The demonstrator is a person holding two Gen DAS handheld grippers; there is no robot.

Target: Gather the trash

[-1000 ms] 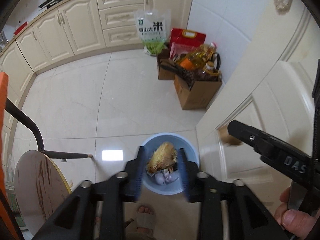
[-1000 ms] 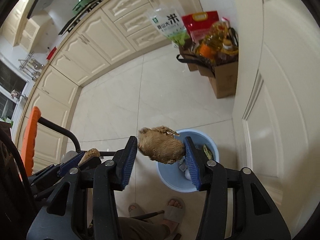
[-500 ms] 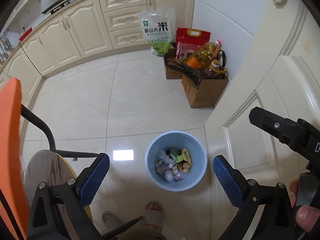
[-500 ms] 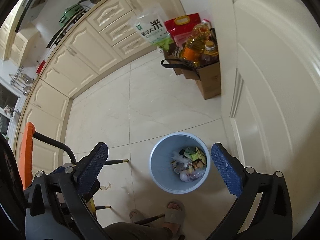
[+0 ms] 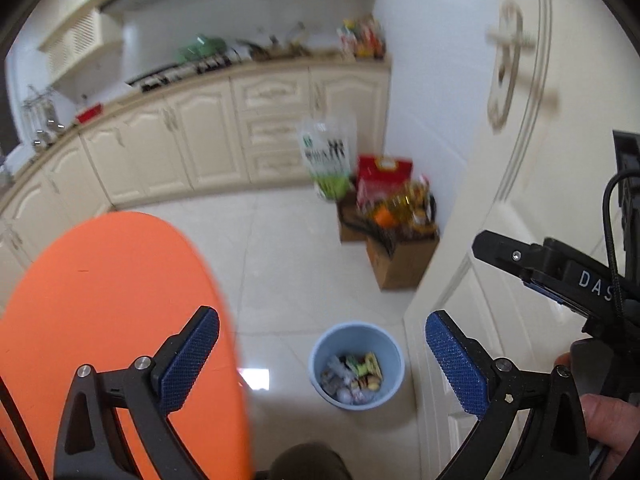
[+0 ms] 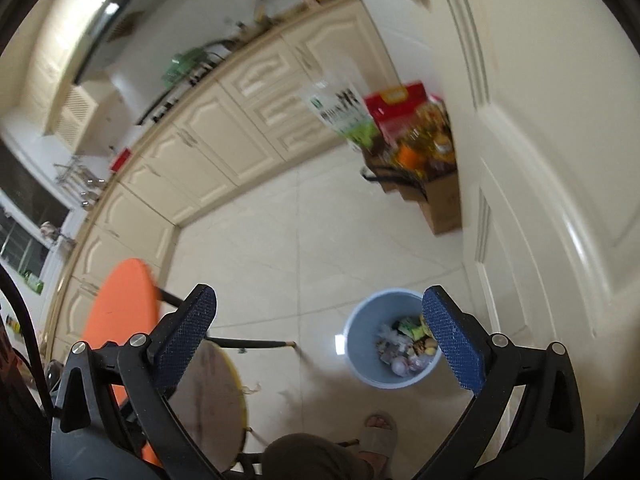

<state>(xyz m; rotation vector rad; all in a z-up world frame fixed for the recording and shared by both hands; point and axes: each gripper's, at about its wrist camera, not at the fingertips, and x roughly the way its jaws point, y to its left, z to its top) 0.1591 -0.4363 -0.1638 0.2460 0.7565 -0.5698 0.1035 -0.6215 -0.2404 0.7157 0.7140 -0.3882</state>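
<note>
Beside an orange chair back [image 5: 112, 320], the left gripper [image 5: 322, 360] and right gripper [image 6: 320, 334] hang spread and empty above the blue bin [image 5: 394, 364] of scraps on the tiled floor, where any next piece should be released squarely over its rim.

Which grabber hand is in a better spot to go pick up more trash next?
Hard to call. The left gripper and right gripper are both open and empty above the blue bin. No loose trash shows, so neither has a clear edge.
</note>
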